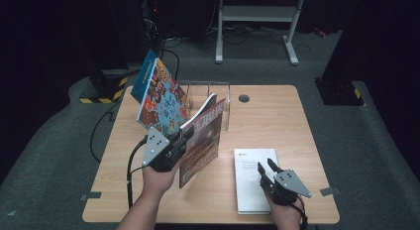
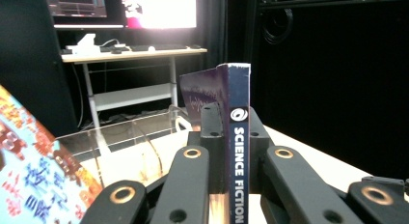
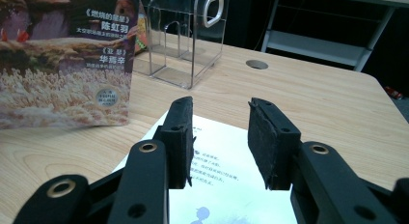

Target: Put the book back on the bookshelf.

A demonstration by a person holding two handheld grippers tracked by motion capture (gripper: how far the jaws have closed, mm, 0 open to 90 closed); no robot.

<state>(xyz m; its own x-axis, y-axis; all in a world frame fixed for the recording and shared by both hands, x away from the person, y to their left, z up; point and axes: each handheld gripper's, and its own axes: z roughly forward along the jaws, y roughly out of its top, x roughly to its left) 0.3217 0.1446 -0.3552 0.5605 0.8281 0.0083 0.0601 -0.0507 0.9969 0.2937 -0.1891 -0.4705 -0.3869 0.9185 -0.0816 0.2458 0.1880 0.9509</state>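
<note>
Left gripper [image 1: 184, 136]: jaws clamped on the spine of the magazine [image 1: 200, 141], held upright on the table [image 1: 277, 116] just before the clear rack [image 1: 210, 98]; forearm enters from below. Right gripper [image 1: 265, 166]: jaws parted, nothing between, hovering over the white book [image 1: 250, 175] right of the magazine. A colourful book [image 1: 161, 93] leans at the rack's left. Left gripper view reads "SCIENCE FICTION" on the spine.

Ahead of the right gripper [image 1: 266, 169] bare table [image 1: 277, 121] lies open. To its left, the upright magazine [image 1: 200, 141] and clear rack [image 1: 218, 98] block passage.
</note>
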